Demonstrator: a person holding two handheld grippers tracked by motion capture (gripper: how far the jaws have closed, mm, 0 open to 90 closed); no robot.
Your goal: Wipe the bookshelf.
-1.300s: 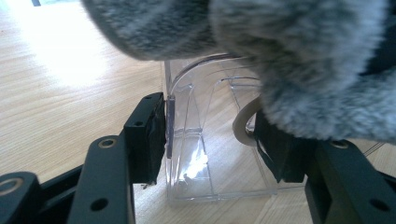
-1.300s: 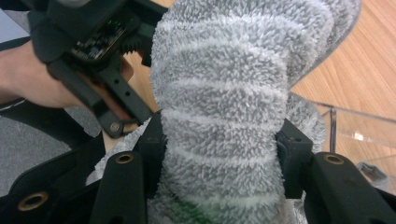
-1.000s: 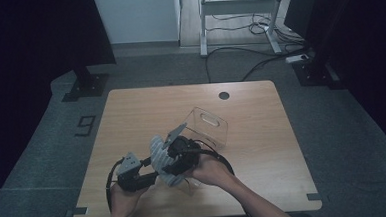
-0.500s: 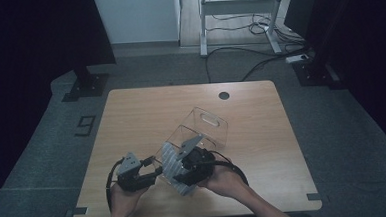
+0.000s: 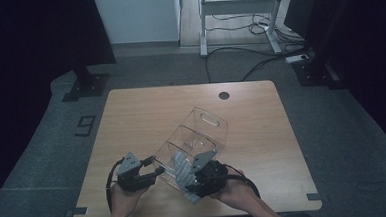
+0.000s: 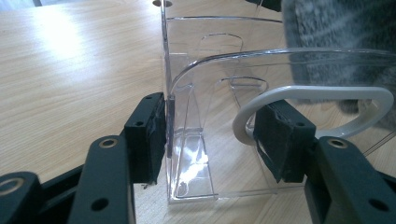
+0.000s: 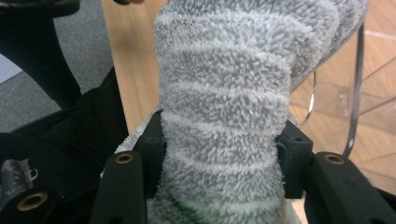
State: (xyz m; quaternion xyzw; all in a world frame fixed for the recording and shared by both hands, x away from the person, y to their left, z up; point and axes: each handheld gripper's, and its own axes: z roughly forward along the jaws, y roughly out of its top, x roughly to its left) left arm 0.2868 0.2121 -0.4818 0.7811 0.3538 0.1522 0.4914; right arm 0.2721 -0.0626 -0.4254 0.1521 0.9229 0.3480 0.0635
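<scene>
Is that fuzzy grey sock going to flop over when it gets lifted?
Probably floppy: the fuzzy grey sock looks soft and bulges where the right gripper squeezes it. Its fluffy pile should grip, not slip. It seems light and unbreakable.

Wooden table (image 5: 146,116), grey carpet (image 5: 352,130), white wall (image 5: 136,14).

Gripper (image 6: 212,140) astride clear bin (image 6: 196,121) wall

- Sock (image 7: 224,116): fuzzy grey, thin white stripes, a trace of green at its lower edge.
- Organiser bin (image 5: 202,133): clear, colourless.
- Handle (image 6: 317,93): white.
- Gripper jaws: black.
- Table (image 5: 146,111): light wood grain.
</scene>
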